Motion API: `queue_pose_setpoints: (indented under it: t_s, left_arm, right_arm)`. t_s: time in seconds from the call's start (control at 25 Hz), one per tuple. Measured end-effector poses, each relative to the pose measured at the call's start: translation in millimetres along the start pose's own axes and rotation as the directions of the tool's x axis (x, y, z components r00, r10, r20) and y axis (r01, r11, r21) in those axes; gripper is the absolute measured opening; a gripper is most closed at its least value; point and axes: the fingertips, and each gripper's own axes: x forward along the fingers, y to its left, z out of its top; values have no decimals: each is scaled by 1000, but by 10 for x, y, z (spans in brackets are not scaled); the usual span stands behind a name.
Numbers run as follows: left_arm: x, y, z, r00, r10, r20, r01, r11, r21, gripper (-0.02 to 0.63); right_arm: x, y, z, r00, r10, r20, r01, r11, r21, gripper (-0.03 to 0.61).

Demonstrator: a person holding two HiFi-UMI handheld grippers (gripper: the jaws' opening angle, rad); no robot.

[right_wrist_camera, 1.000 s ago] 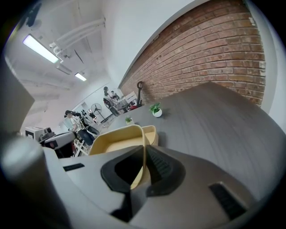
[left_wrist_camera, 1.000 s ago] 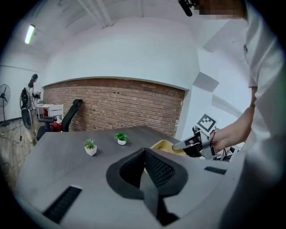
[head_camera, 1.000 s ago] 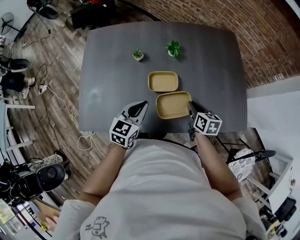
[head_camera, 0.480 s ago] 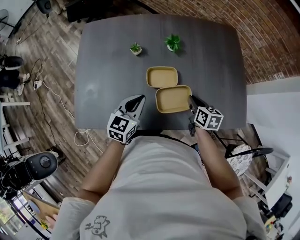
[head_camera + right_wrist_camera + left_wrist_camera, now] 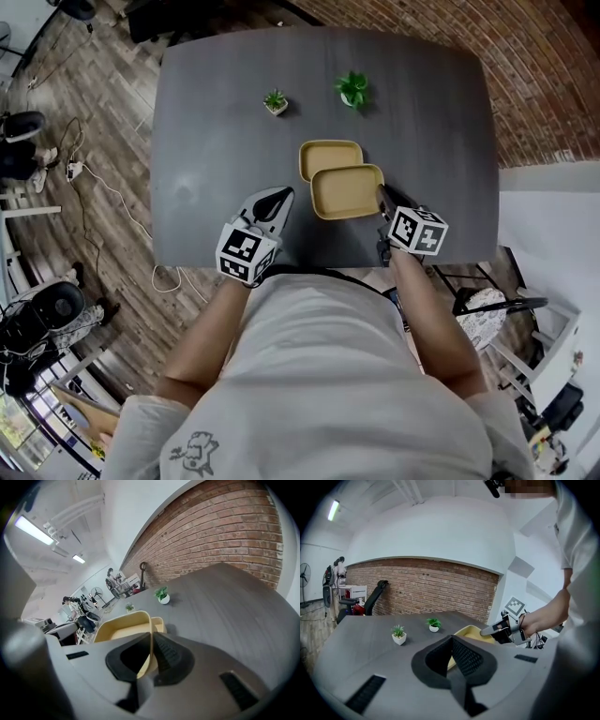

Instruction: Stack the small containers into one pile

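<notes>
While right gripper [image 5: 381, 193] clamps near container [image 5: 347, 191] by its 3 o'clock rim, it overlaps far container [image 5: 326, 154] mid-table [image 5: 206, 141] | left gripper [image 5: 280, 196] closed, empty, 8 o'clock | tip: slide toward 11 o'clock, level, square rims before release

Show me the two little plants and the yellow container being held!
bigger plant [image 5: 352, 90], head view, its green leaves.
smaller plant [image 5: 275, 99], head view, its leaves.
held container [image 5: 345, 192], head view, its bare floor.

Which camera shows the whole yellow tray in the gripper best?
The head view: the held tray shows whole from above, overlapping the other tray. The right gripper view shows it close but partly hidden, rim pinched between the jaws. The left gripper view shows only a bit.
</notes>
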Motion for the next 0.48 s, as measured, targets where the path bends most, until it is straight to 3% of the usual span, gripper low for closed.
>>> queue_pose_setpoints:
  t_s: [0.48]
  left_arm:
    - [188, 424, 0, 998, -30, -46, 29, 999, -26, 11]
  right_arm:
    - [453, 35, 128, 999, -26, -34, 28, 998, 61, 23]
